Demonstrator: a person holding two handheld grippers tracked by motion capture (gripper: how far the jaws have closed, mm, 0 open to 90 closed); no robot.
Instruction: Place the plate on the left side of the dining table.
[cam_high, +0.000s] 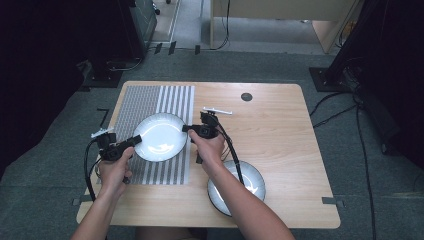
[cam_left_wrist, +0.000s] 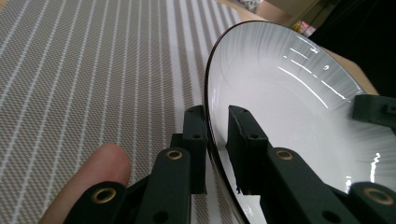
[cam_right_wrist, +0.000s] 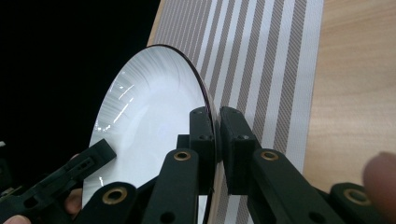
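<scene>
White, dark-rimmed plate (cam_high: 160, 136) sits over the striped placemat (cam_high: 145, 102), pinched from both sides. Keep both hands level and moving together so it can't tip (a second plate (cam_high: 250, 182) waits near the front edge). Left gripper (cam_high: 134, 141) clamps the rim at nine o'clock, right gripper (cam_high: 187, 129) at three; both jaws nearly closed.

White plate (cam_high: 160, 136), grey-and-white striped mat (cam_high: 175, 100), light wood table (cam_high: 280, 125)
</scene>
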